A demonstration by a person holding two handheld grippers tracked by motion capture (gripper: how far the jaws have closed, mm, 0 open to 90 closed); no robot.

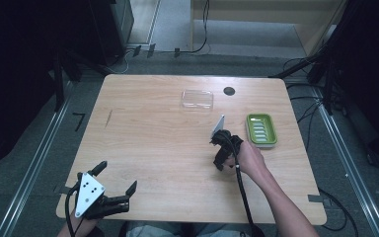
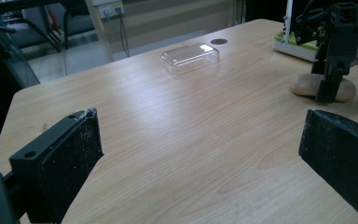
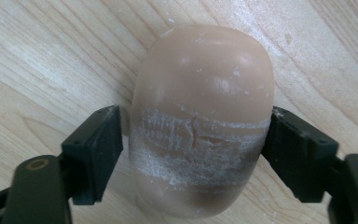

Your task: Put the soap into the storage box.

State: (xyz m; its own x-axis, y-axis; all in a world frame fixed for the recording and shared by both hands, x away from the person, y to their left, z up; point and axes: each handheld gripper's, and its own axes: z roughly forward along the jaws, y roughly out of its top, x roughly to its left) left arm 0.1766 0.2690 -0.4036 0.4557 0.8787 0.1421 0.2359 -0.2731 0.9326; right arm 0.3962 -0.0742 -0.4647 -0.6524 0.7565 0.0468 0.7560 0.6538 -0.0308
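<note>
Right tongs (image 3: 193,154) closed across the middle of the soap (image 3: 200,116), both jaws pressed against its flanks, pointing straight down at the surface (image 3: 51,56). Soap lying flat on the wood, right of centre, just near-left of the green dish (image 1: 261,130); scuffed white band across its waist where the jaws bite. Seen from the left, same tongs (image 2: 328,91) standing upright over the tan bar (image 2: 303,86), which rests on the wood. Left tongs (image 1: 116,190) spread wide, holding nothing, parked at the near left corner, well apart from the work.

Step in hand, by the look of it: grasp made, lift not yet begun. Next move likely calls for a straight rise without squeezing harder on a slick bar, then a short carry right and far to the dish. Clear lid (image 1: 197,98) waiting at the far edge, beside a dark round hole (image 1: 229,91).
</note>
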